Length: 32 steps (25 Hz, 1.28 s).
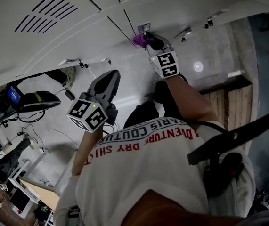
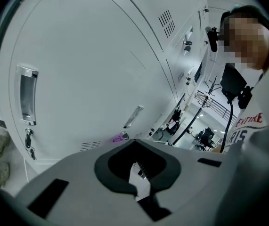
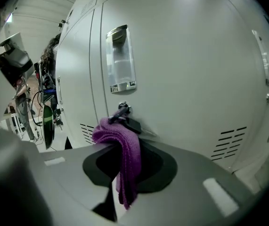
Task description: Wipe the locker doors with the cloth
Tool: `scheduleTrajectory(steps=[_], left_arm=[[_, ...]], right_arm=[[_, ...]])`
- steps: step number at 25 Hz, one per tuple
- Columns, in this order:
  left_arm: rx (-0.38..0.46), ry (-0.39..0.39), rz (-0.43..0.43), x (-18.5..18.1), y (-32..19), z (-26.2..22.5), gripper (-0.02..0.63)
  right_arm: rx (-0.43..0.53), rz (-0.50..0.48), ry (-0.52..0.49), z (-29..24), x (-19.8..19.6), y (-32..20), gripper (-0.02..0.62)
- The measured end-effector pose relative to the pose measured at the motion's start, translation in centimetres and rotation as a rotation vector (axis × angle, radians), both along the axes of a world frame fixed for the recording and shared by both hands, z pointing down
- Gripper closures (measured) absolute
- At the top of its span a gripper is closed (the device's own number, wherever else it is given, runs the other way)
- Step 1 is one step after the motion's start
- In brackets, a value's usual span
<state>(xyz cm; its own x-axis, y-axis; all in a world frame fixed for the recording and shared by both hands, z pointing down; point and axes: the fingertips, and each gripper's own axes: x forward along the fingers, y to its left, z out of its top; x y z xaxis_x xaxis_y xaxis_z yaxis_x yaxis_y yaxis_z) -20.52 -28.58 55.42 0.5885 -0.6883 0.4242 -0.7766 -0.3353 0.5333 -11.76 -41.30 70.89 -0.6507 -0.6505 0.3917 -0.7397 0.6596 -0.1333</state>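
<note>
Head view is showing, at left, the left tool hovering apart from the locker doors, its jaws lying together with nothing between them and pointing up toward the doors. Further right, the right tool is gripping the purple cloth, holding it at a door beside the keyed lock under the handle. The cloth is bunching at the lock end, its long axis running back between the jaws, its loose end trailing toward the camera.
</note>
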Motion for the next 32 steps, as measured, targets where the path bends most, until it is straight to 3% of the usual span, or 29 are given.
scheduleTrajectory(steps=[9,15,20,26,29,32], left_arm=[[-0.008,0.004,0.07,3.5,-1.2,-0.3,0.606],[-0.015,-0.002,0.081,4.0,-1.4,-0.2,0.607],[-0.02,-0.011,0.078,3.8,-1.5,0.3,0.606],[-0.005,0.001,0.075,3.8,-1.1,-0.4,0.607],[0.026,0.018,0.093,4.6,-0.7,-2.4,0.606],[0.079,-0.031,0.146,5.5,1.1,-5.7,0.606]], right_arm=[[-0.001,0.169,0.039,0.4,9.6,-3.2,0.541],[0.003,0.387,0.063,0.7,18.6,-6.3,0.541],[-0.012,0.473,0.053,1.4,21.9,-7.3,0.541],[-0.039,0.483,0.05,0.5,22.1,-6.1,0.541],[-0.047,0.419,0.013,-3.1,21.2,-3.5,0.541],[-0.072,0.32,-0.061,-9.4,18.6,1.8,0.541]])
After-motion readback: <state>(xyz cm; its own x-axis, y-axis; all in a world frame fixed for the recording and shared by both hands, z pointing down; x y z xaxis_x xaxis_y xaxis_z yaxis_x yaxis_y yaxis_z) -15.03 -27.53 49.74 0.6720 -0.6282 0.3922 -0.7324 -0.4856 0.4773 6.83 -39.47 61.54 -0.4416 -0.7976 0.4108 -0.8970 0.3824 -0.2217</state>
